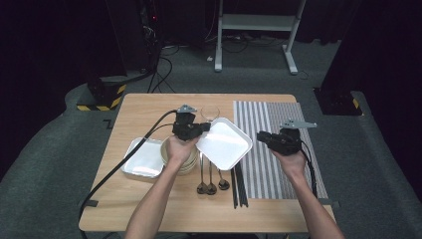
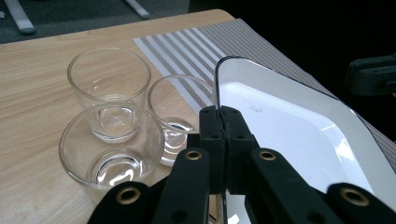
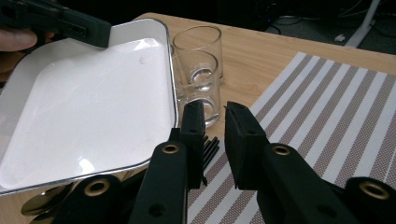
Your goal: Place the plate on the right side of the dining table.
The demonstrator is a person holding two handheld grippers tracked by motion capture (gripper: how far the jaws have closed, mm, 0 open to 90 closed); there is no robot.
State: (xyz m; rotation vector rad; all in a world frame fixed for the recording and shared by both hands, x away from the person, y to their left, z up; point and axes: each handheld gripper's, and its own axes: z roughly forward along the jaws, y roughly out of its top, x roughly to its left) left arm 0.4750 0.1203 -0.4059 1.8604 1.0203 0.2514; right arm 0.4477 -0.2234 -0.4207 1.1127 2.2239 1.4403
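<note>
The white square plate (image 1: pixel 224 143) is up off the table, tilted, pinched by its rim corner in the left gripper (image 1: pixel 195 128), whose jaws are clamped tight on the edge; in the left gripper view the rim (image 2: pixel 217 79) runs straight into the closed pads. It hangs over the gap between the stack of bowls (image 1: pixel 186 162) and the striped placemat (image 1: pixel 278 149). The right gripper (image 1: pixel 266 138) sits just off the plate's far corner, to the right, jaws narrow with nothing between them; from its own view the plate (image 3: pixel 88 107) lies to the left of the pads. So the right one is the free hand, nearest that corner. Behind the plate stand three clear glasses (image 2: pixel 109 93), and below it spoons (image 1: pixel 211 185) and what look like black chopsticks (image 1: pixel 239 185).
</note>
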